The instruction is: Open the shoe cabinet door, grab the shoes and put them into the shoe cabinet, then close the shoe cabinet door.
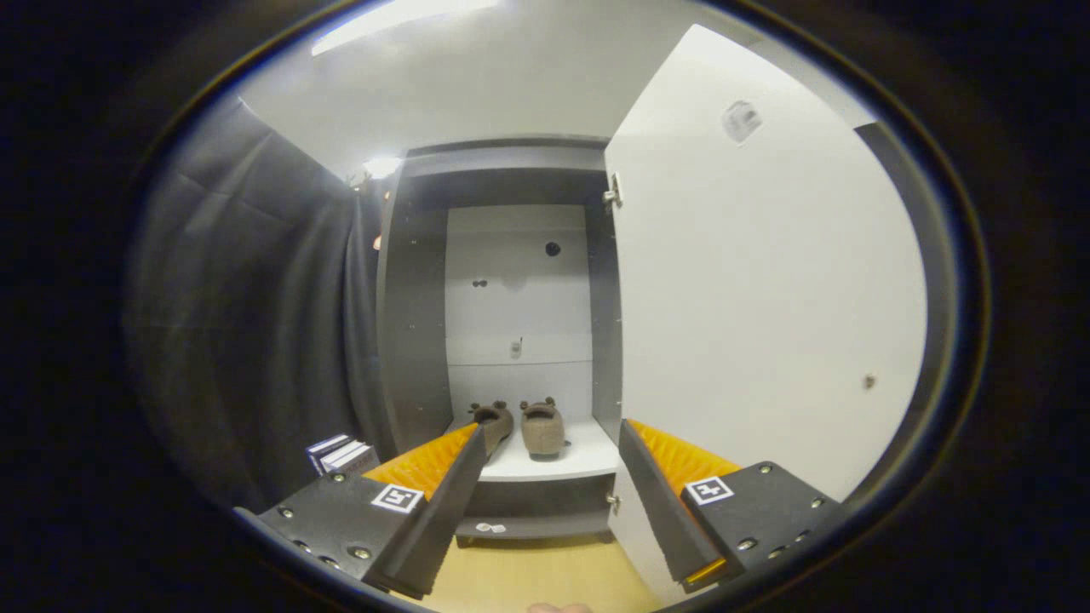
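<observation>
books (341, 454): small stack, lower left of frame, on the floor beside the cabinet
claw (549, 489): fingers spread apart, holding nothing, lower centre
shoes (519, 427): 2, side by side on the white shelf (588, 460) inside the shoe cabinet (417, 340), centre frame, beyond the fingers
door (766, 323): swung wide open, right of frame
progress: open + load look done; judging by this, only closing the door is left
</observation>
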